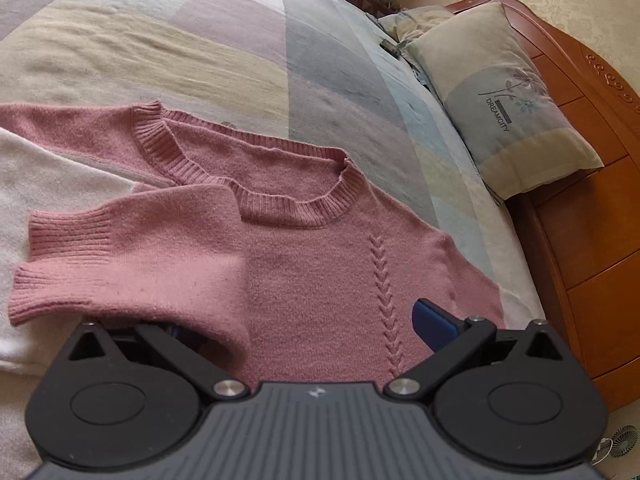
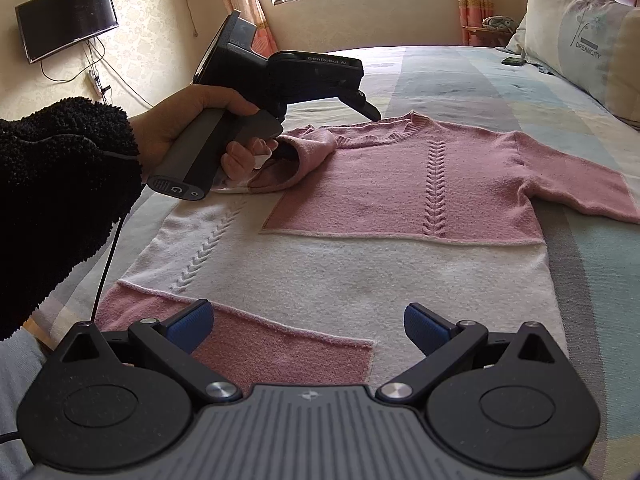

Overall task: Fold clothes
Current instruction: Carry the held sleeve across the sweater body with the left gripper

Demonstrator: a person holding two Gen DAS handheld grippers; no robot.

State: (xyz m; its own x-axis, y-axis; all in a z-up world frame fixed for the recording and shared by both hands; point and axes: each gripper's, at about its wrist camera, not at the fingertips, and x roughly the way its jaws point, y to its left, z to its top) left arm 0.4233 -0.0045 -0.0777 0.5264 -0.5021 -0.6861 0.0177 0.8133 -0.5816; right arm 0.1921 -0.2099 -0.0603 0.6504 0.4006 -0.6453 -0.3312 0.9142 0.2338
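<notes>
While sleeve point(image 1: 132, 256) drapes left hand-held gripper point(image 1: 304, 320), sweater point(image 2: 400, 184) lies flat.

**Pink-and-cream sweater, one sleeve folded in**

The knit sweater point(image 2: 400, 200) lies flat, front up, ahead of the right tool, neckline at the far end. Its chest is pink with a braided cable down the middle; below it runs a cream band, then a pink patch nearest the tool. One sleeve point(image 1: 132, 256) is draped over the chest; the other sleeve point(image 2: 576, 184) stretches outward.
</notes>
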